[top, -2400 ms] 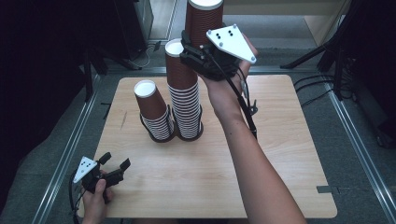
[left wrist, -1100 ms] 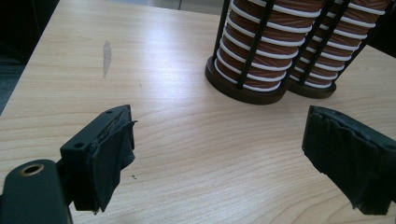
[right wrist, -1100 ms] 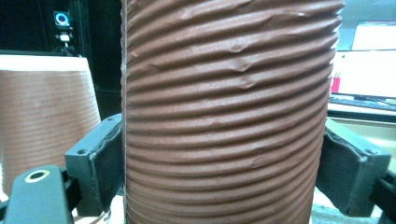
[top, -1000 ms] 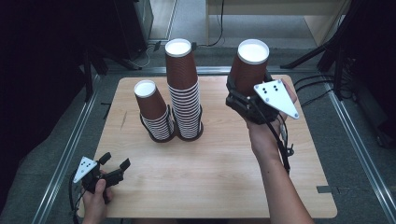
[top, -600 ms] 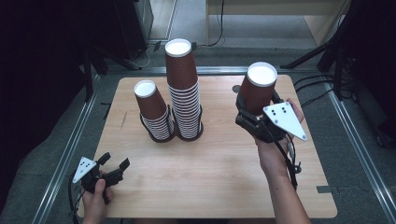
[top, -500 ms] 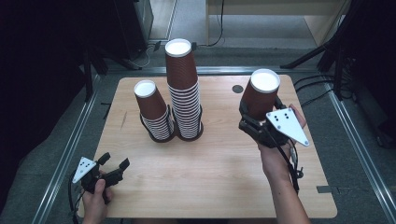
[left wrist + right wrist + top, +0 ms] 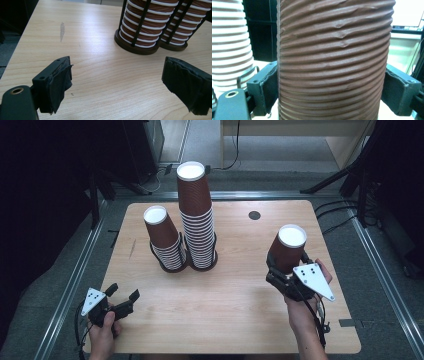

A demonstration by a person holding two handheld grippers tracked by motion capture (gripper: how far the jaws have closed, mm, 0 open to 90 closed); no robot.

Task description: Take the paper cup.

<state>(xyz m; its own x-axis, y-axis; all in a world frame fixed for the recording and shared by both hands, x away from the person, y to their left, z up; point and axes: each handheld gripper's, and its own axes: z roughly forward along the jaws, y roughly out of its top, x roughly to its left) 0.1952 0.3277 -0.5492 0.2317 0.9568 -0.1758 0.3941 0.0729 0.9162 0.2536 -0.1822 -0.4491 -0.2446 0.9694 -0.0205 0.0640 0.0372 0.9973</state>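
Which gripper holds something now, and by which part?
The right gripper holds a brown paper cup by its ribbed side wall; the left gripper holds nothing.

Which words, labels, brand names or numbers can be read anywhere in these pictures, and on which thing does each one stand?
None: no readable text.
The brown ribbed cup in the right hand-held gripper: plain.
The two cup stacks: plain, white rims.
The wooden table: no writing.

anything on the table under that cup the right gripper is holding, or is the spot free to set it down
Nothing visible is in the way. The right gripper grips the brown cup over bare wood on the table. The two cup stacks stand well off to the left.
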